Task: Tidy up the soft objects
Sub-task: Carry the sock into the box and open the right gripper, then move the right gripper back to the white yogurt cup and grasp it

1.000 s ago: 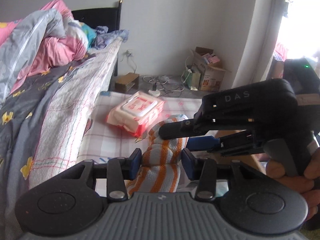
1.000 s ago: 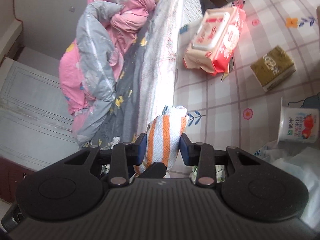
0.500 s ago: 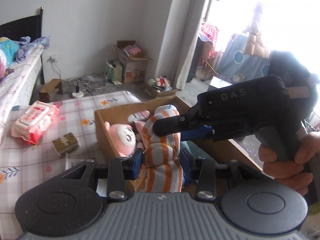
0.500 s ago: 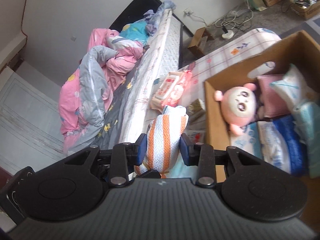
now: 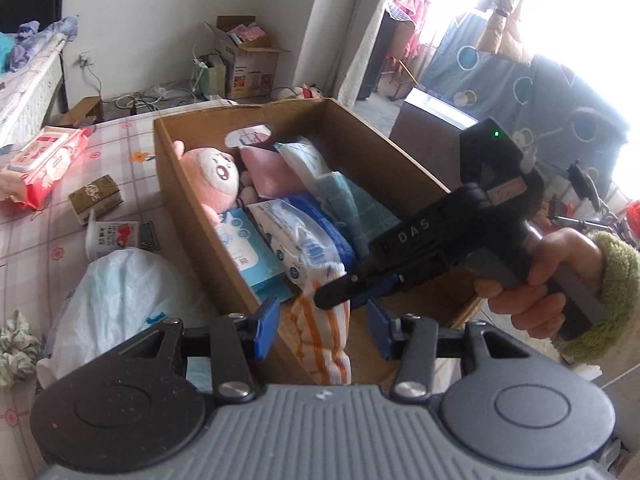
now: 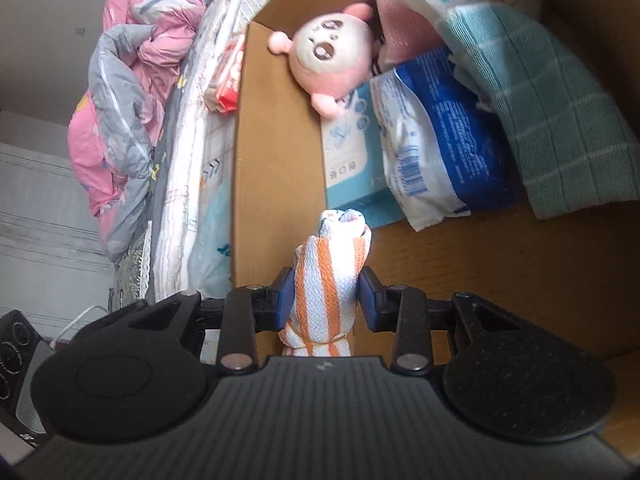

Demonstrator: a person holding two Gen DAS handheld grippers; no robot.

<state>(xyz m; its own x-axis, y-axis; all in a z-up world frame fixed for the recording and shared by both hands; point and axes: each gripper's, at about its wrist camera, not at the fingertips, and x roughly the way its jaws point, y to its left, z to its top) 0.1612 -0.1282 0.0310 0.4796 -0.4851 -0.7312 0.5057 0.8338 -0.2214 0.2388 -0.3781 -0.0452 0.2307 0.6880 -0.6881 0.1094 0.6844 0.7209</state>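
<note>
My left hand-held gripper (image 5: pixel 322 326): grey ribbed housing w/ a small pale mark at centre, two black round-capped side pods, black linkage arms w/ silver screws, blue pads on the fingers (image 5: pixel 265 326). My right hand-held gripper (image 6: pixel 325 300) is the same build but the housing looks darker, near black; blue pads, silver screws too. Seen from the left cam, the right unit is a black pistol-grip body w/ "DAS" in pale letters, a green LED lit on top, a pale label strip near the back, grey handle. My right hand (image 5: pixel 532 276) wears a fuzzy olive-green cuff.
</note>
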